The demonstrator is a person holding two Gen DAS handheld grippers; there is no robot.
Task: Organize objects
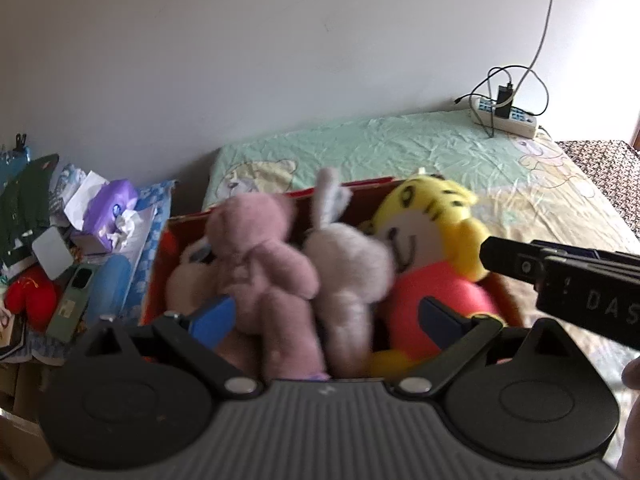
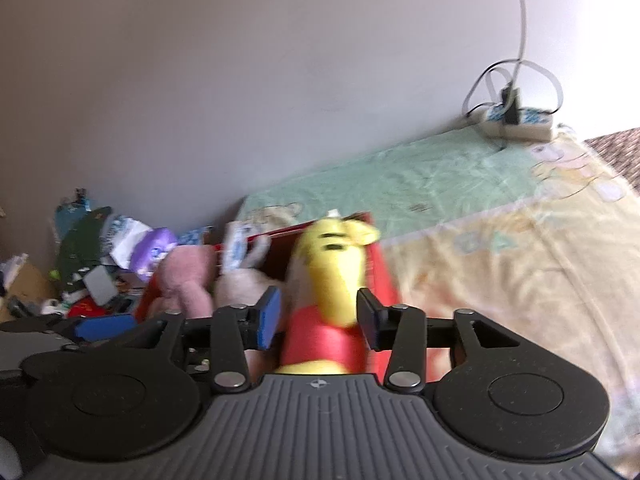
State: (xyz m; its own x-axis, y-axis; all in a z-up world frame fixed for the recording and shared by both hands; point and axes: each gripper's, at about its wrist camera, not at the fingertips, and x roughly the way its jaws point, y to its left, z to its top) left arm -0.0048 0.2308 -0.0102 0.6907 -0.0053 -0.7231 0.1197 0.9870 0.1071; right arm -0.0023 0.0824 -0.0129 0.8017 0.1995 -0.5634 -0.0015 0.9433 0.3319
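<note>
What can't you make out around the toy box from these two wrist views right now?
- Red box floor, both views: the plush toys cover it.
- Pale toy, left view: hidden behind the pink bear.
- Yellow tiger, right view: motion blur; whether the right gripper touches it is unclear.
- Clutter left of the box: too small.
- Left gripper: jaws open.

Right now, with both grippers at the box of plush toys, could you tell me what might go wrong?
1. The right gripper straddles the yellow tiger plush with jaws open; closing may pinch only loose fabric.
2. The red box looks crowded; the pink teddy bear and grey bunny plush could spill out.
</note>
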